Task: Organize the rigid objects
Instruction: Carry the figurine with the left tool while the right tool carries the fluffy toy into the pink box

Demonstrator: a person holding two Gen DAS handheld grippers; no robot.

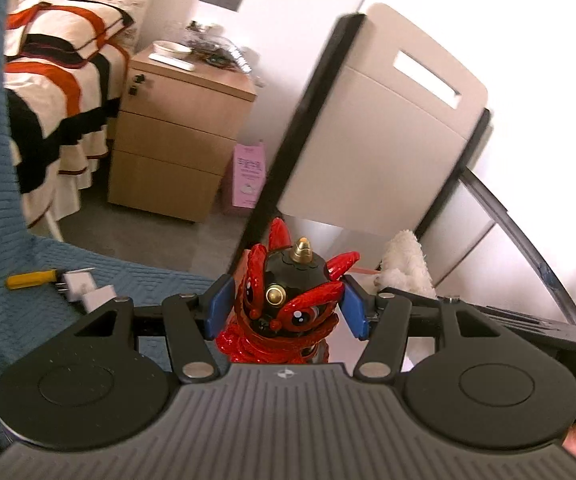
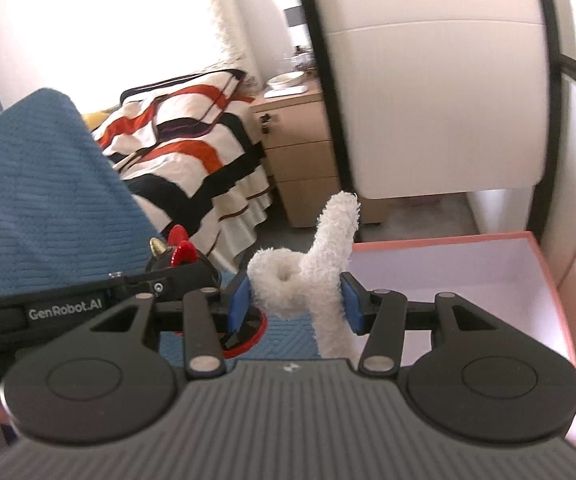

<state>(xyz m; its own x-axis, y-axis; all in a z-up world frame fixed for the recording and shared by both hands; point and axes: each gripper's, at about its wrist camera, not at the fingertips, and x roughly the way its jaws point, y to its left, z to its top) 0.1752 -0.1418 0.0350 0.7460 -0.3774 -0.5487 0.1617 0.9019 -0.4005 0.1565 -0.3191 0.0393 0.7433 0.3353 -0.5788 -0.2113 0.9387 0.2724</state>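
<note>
Figurine [image 1: 288,300] left of plush [image 2: 307,276] — box [image 2: 547,264] right; screwdriver [image 1: 32,279] far left.

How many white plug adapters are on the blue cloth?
2: one white plug adapter beside the yellow screwdriver, the other just right of it. More may be hidden behind the left hand-held gripper.

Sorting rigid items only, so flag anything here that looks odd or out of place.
The right gripper is shut on a white plush toy, which is soft rather than rigid. The left gripper holds a red lion figurine. The pink box beside them looks empty.
</note>
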